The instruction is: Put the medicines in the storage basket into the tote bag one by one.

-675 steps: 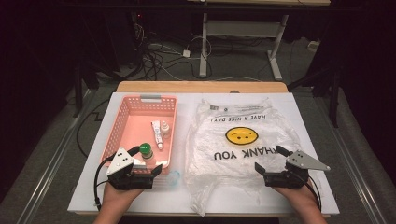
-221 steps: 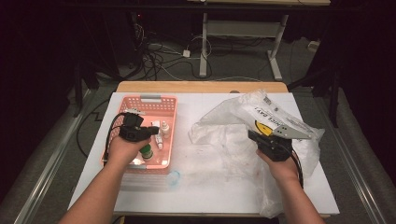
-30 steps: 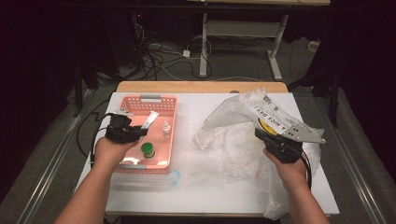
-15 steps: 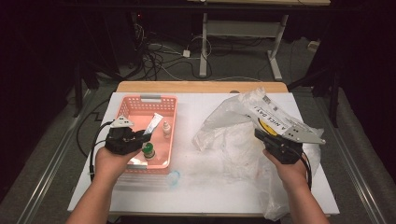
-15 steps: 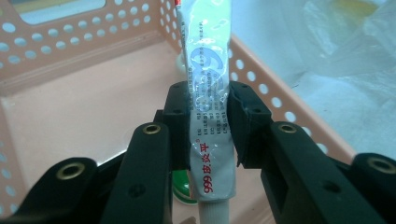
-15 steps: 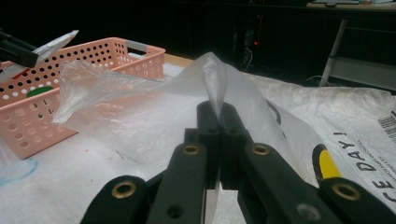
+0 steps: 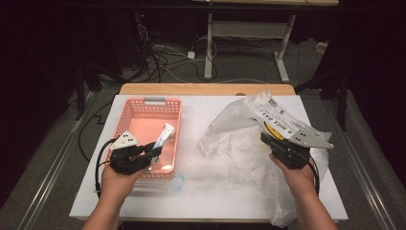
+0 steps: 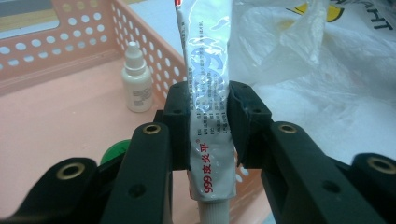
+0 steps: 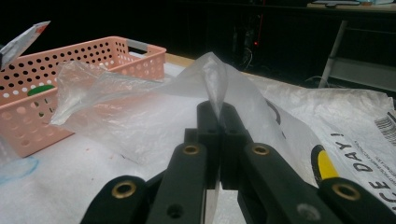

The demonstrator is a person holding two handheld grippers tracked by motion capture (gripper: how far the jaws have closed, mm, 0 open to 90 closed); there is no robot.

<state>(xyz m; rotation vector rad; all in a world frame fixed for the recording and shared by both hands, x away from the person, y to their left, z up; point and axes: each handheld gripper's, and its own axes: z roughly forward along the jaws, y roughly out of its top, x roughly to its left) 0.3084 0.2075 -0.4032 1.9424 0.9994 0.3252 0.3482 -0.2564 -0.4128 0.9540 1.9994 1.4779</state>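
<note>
Gripping the silver tube (image 8: 208,116) between its pads, the left gripper (image 7: 152,149) holds it above the pink basket (image 7: 143,106), dropper bottle (image 8: 137,79) just beyond the jaws. Right gripper (image 9: 218,113) pinched tight on the plastic bag (image 7: 239,143), lifting a fold.

On the silver tube (image 8: 208,116) I read "999" in red, followed by Chinese characters. On the plastic bag (image 7: 249,143) I read "A NICE DAY!" in the high view, "CE DAY!" in the right gripper view.
</note>
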